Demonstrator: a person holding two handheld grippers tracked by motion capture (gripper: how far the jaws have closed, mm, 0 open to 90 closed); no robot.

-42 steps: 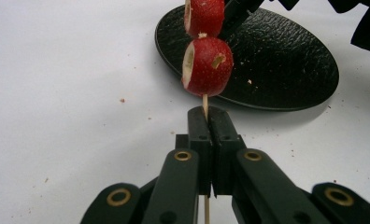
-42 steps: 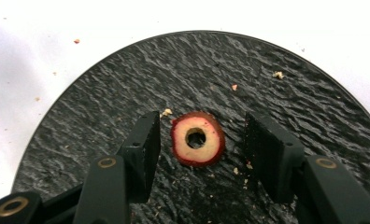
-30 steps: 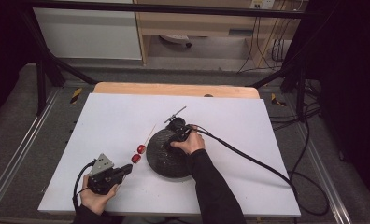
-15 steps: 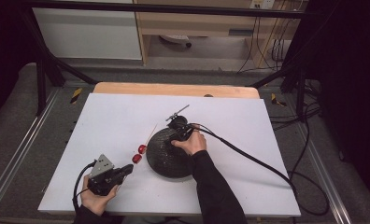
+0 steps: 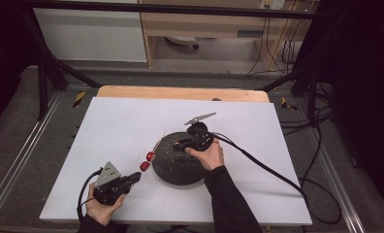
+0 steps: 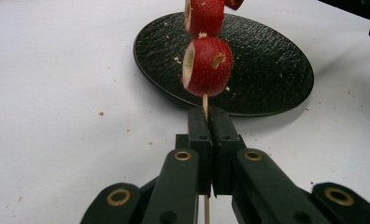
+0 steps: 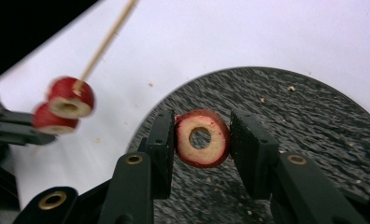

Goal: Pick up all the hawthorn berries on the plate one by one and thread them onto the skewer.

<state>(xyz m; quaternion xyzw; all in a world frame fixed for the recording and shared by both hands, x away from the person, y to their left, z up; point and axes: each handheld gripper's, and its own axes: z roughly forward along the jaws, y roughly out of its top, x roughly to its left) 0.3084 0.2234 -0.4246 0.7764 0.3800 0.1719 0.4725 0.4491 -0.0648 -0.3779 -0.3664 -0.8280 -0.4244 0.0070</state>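
Note:
A thin wooden skewer [image 6: 205, 100] stands up from my left gripper [image 6: 210, 114], which is shut on its lower end. Two red fruit pieces [image 6: 206, 66] are threaded on it, and in the high view they [image 5: 148, 160] hang just left of the black plate [image 5: 178, 167]. My right gripper [image 7: 202, 133] is shut on a red-skinned ring slice [image 7: 202, 138] with a pale face and a round hole. It holds the slice over the plate [image 7: 290, 140], close to the skewer's pointed end [image 7: 106, 39]. From above, the right gripper [image 5: 178, 144] points left across the plate.
The plate lies near the middle of a white tabletop [image 5: 122, 121] with a wooden strip [image 5: 180, 92] along the far edge. Crumbs dot the plate and the white surface. Cables [image 5: 263, 165] trail right from the right gripper. The left half of the tabletop is bare.
My right gripper has risen a little off the plate with the ring slice in it. The left gripper and skewer have stayed put.

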